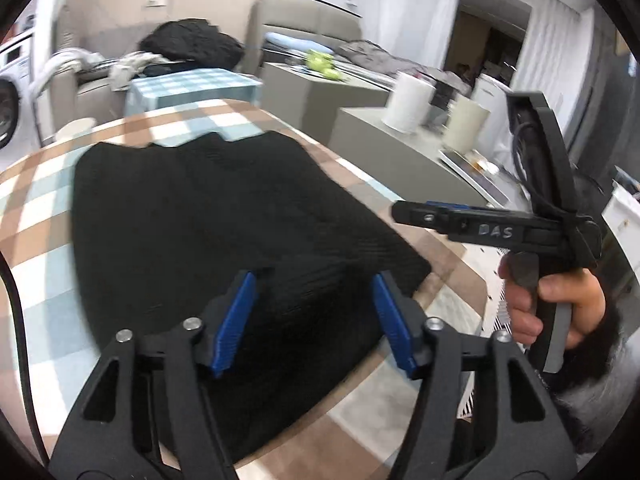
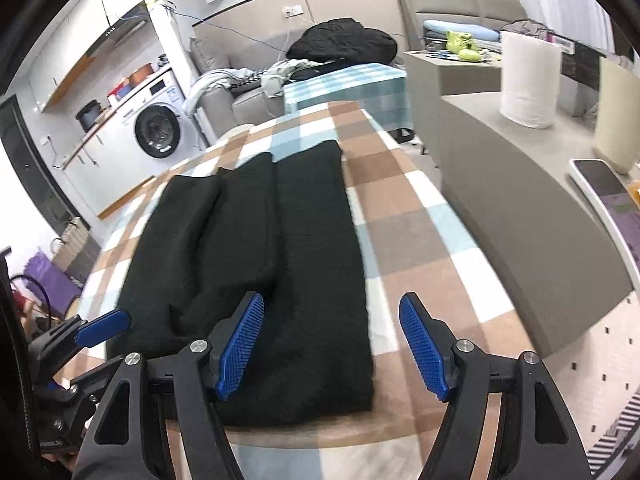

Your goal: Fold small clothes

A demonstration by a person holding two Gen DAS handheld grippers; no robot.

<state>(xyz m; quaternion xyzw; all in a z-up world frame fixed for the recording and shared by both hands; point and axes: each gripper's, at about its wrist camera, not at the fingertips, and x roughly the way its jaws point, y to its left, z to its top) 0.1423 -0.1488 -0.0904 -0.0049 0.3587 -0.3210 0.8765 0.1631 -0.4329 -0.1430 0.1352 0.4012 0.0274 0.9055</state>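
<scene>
1. A black knitted garment (image 2: 256, 248) lies flat on a checked tablecloth (image 2: 400, 216) of brown, pale blue and white squares. In the right wrist view it is folded lengthwise into long panels, with the left panels overlapping a wider right one, and it runs from the near table edge away toward the far end.

2. The left gripper (image 1: 316, 320) hangs above the near end of the garment. Its blue pads (image 1: 236, 320) are spread apart, with cloth seen below the gap; neither pad presses on it.

3. The right gripper (image 2: 332, 348) hangs over the garment's near right corner. Its jaws are also spread wide: the left pad sits above the black cloth, the right pad above bare tablecloth. Nothing is pinched.

4. In the left wrist view, the right gripper appears side-on at the right, held by a hand (image 1: 552, 304) in a dark fuzzy sleeve.

5. To the right of the table stands a grey counter (image 2: 520, 208) carrying a white paper roll (image 2: 528, 84) and a cream-coloured roll beside it.

6. Farther off sit a beige sofa (image 2: 240, 96) heaped with clothes, including a black bundle (image 2: 344, 42).

7. At the far left is a white washing machine (image 2: 156, 124).
</scene>
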